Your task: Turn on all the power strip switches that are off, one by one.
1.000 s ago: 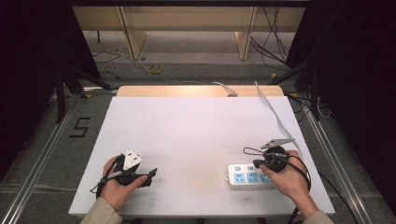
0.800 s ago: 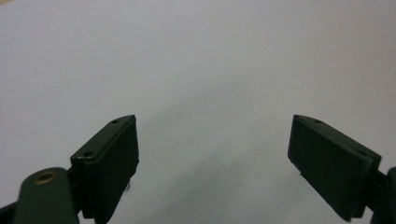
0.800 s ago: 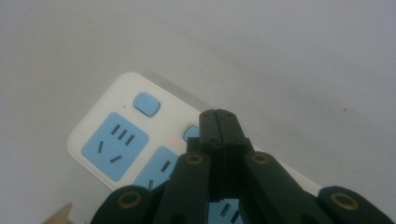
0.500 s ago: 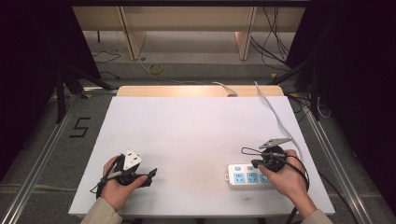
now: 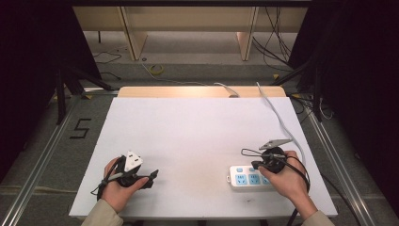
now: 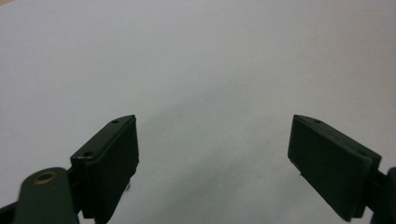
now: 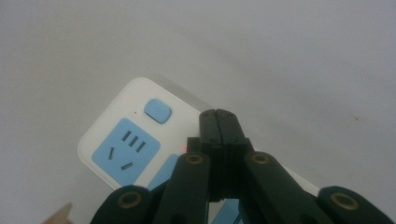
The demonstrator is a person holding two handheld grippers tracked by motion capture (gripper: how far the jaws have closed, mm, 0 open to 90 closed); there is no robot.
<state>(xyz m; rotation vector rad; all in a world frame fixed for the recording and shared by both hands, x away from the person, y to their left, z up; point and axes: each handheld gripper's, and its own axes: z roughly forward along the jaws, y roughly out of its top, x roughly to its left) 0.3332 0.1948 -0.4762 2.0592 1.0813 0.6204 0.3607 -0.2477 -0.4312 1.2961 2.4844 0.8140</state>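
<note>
Right tool (image 7: 218,116) clenched, empty, tips over the strip (image 5: 248,176) at the table's (image 5: 197,136) near-right edge. Left tool (image 6: 212,154) released over bare table. Risk: pressing off-centre could skid the strip, since nothing braces it.

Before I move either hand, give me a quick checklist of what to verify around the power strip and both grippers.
1. Right hand-held gripper jaws pressed together, nothing between them: ok.
2. Right hand-held gripper sits over the power strip; contact: cannot tell.
3. Left hand-held gripper jaws wide apart, empty: ok.
4. Power strip lies flat on the table, sockets up: ok.
5. Strip's blue button unobstructed: ok.
6. White cable runs off the far edge; slack: cannot tell.
</note>
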